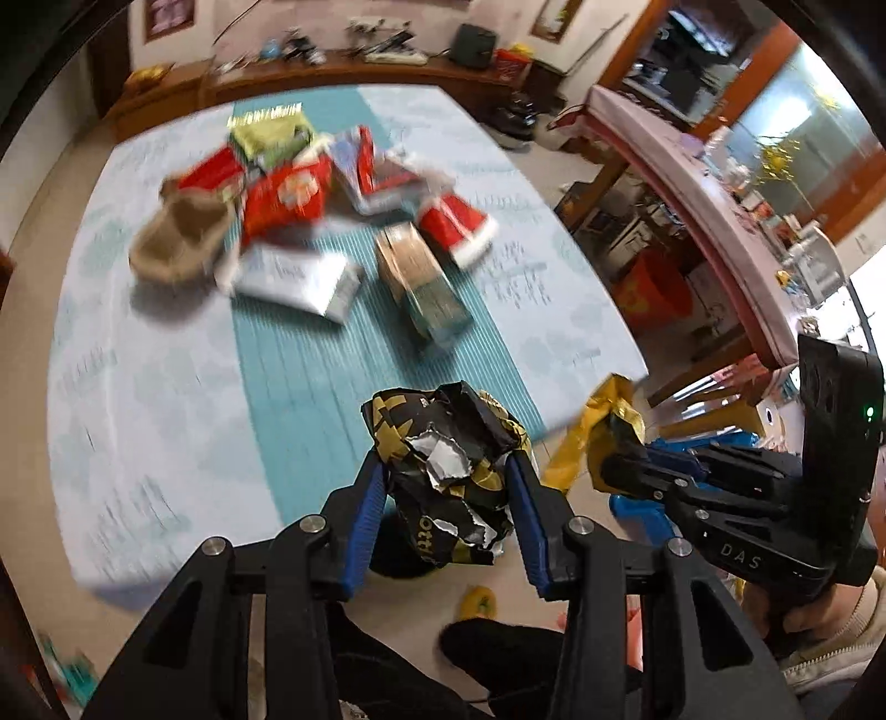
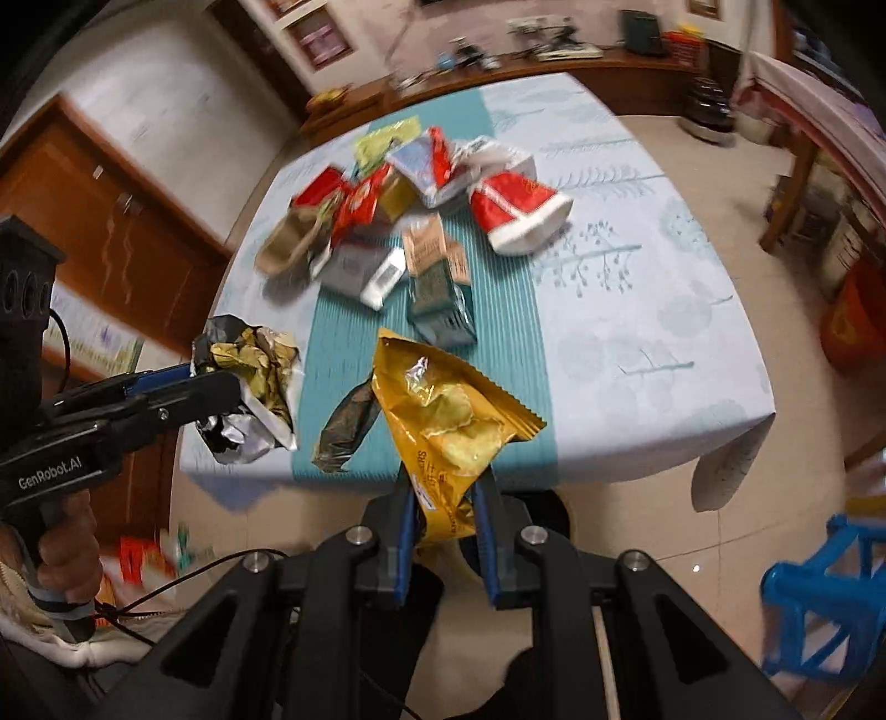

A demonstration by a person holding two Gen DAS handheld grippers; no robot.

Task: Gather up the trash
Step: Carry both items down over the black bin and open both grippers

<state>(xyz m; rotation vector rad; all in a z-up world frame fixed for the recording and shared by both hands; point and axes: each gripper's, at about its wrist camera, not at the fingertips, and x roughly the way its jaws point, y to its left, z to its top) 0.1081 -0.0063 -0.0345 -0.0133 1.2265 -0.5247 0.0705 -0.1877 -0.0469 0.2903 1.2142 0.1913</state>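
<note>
Clearly crumpled black-and-gold wrapper point(image 1: 448, 471), torn silver inside, glossy yellow snack bag point(image 2: 448, 421)

**Setting: a lived-in home, dining or living room**

I see a table point(image 2: 637, 310) under a pale tree-print cloth, a long wooden sideboard point(image 1: 343, 72) cluttered with oddments, framed pictures point(image 2: 321, 39) on the wall, wooden cabinet doors point(image 2: 111, 221), a tiled floor point(image 2: 681, 144) and a blue plastic stool point(image 2: 819, 587).

Black-and-gold crumpled wrapper point(image 1: 448, 471) with silver inner foil, yellow-gold snack bag point(image 2: 448, 421) printed with pale chips, pale blue tablecloth point(image 2: 637, 332) with teal tree motifs, teal ribbed runner point(image 2: 498, 354), red-and-white packet point(image 2: 518, 213), tan paper tray point(image 1: 180, 241), blue plastic stool point(image 2: 825, 598), blue pads point(image 1: 362, 526) on black gripper fingers.
</note>
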